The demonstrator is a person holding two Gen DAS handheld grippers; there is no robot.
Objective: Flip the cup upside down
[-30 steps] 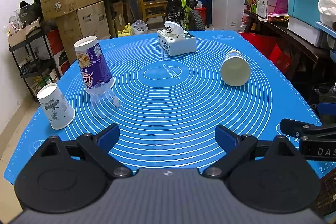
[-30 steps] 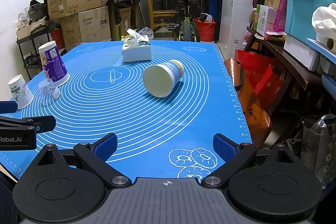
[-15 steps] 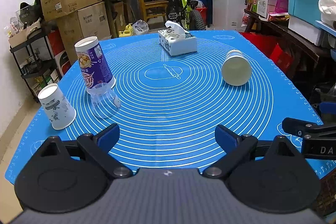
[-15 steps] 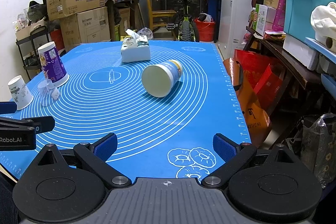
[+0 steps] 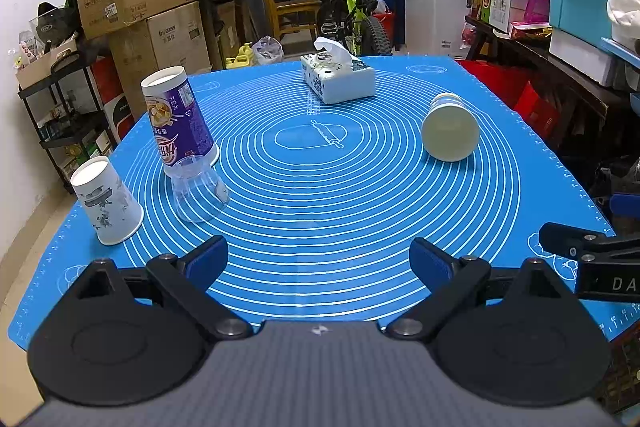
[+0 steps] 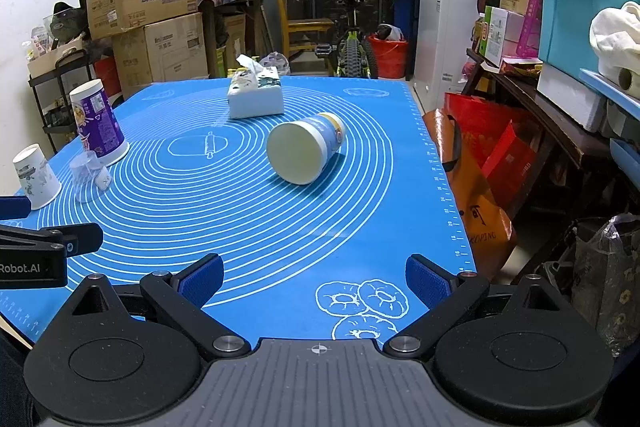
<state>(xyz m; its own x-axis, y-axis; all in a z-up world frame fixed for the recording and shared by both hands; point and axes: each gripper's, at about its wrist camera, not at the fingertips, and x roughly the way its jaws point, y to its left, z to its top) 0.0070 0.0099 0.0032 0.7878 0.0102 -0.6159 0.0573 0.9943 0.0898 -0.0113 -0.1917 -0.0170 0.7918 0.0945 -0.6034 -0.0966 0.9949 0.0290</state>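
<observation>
The cup [image 6: 305, 152] lies on its side right of the middle of the right wrist frame, its pale round base toward the camera and its blue-banded body pointing away. It rests on the blue mat [image 6: 256, 227]. In the left wrist frame the same cup [image 5: 450, 131] sits at centre right.

The right gripper [image 6: 314, 281] fills the bottom of its frame, jaws spread wide and holding nothing. The left gripper [image 5: 318, 260] does likewise at the bottom of its own frame, also spread and empty.

A tissue box [image 6: 256, 95] stands beyond the cup, above the frame's centre. At the left edge a purple cup [image 6: 98, 123], a clear cup [image 6: 86, 177] and a white paper cup [image 6: 34, 175] all stand upside down, close together.
</observation>
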